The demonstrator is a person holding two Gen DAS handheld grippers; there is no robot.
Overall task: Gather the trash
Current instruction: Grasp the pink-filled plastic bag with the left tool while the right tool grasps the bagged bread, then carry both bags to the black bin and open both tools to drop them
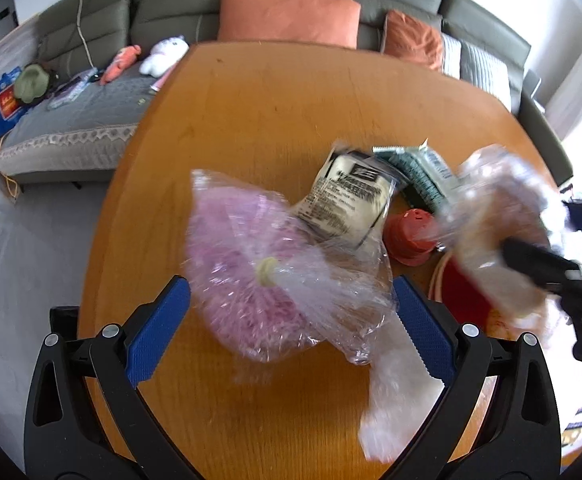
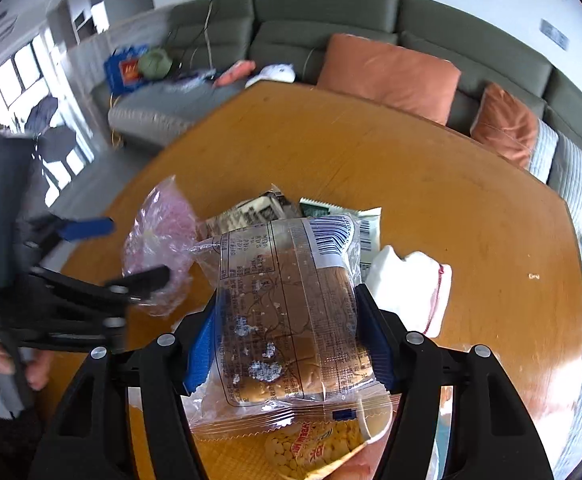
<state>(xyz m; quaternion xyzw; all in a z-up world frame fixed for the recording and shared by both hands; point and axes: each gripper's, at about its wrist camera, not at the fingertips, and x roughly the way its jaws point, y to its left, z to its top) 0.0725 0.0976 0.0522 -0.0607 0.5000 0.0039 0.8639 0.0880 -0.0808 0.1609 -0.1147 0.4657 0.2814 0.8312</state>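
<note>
Living room, wooden table [image 1: 251, 120] before a grey-green sofa [image 1: 163, 12]; trash gathered toward the table's near right.

Item 1. Pink-filled clear bag [image 1: 247, 280], one. It sits between the spread fingers of my left gripper [image 1: 291, 328], which is released; neither blue pad appears to press it, though blur leaves contact uncertain.

Item 2. Clear bread wrapper [image 2: 287, 308], one, printed with a barcode. My right gripper [image 2: 287, 344] is clenched on it, a pad against each side, and it looks lifted above the table.

Item 3. Cream printed packet [image 1: 343, 200], one, on the table behind the pink bag.

Item 4. Green-and-white wrapper [image 1: 415, 172], one, just beside the cream packet.

Item 5. Red cup-like piece [image 1: 411, 236], one, near the packets; blurred.

Item 6. White cloth with a red edge [image 2: 411, 292], one, on the table just right of the bread wrapper.

Item 7. Yellow snack bag [image 2: 315, 448], one, below the held wrapper.

Orange cushions on the sofa: two.

Step in hand, as I judge it: one piece is secured on the right, a second is being taken on the left. Next move calls for closing the left gripper on the pink bag's crinkly film, gently, since it may slip.
</note>
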